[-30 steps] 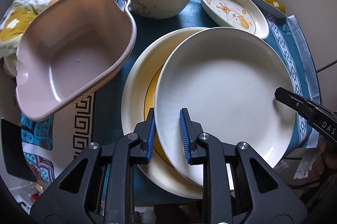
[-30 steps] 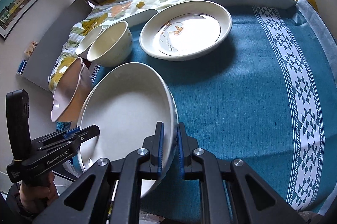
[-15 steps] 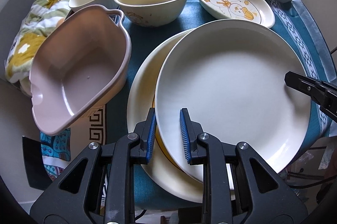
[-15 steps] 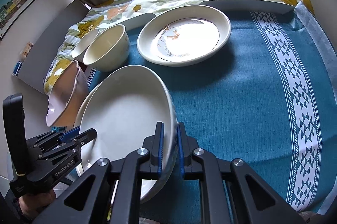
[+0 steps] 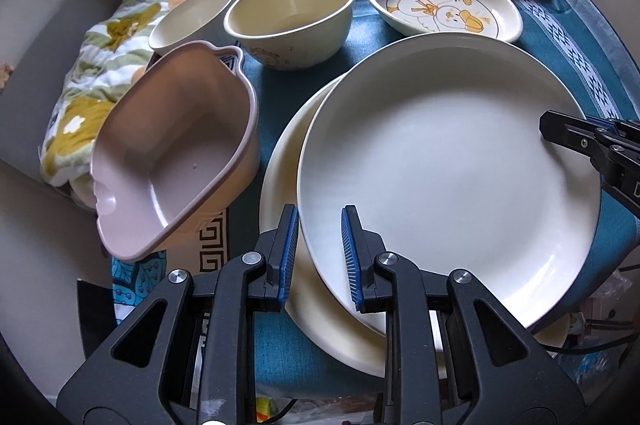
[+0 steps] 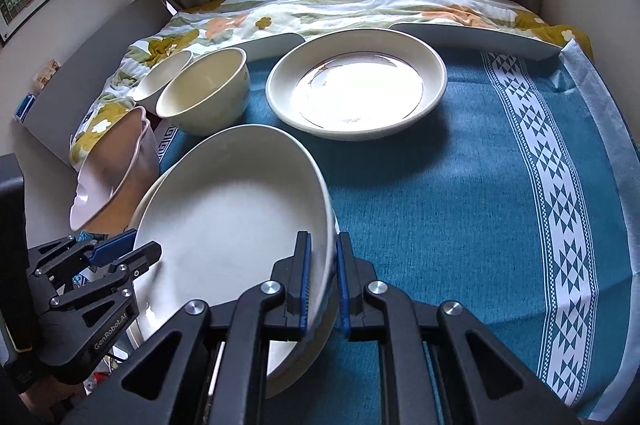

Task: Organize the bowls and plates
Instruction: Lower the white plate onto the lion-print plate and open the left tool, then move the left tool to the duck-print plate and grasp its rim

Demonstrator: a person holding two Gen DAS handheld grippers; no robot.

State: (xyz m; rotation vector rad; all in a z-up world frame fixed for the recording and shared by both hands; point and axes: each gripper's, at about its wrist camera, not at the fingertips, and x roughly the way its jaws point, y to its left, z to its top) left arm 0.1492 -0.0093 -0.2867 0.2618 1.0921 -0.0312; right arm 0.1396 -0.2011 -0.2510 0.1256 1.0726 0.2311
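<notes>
The right gripper [image 6: 322,285] is clamped on the rim of the white plate [image 6: 236,229], which sits tilted over a cream plate [image 5: 288,185] on the teal tablecloth [image 6: 460,205]. The left gripper [image 5: 319,257] straddles the white plate's opposite rim – whether its blue pads actually press the rim, I cannot tell. A pink handled dish [image 5: 172,153] leans just beside the plates (left wrist view); two cream bowls [image 5: 290,17] and a duck-print plate [image 5: 444,7] stand behind.

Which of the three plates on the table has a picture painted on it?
The small cream plate with the duck drawing, at the far side of the blue cloth. The large white plate and the cream plate under it look plain.
</notes>
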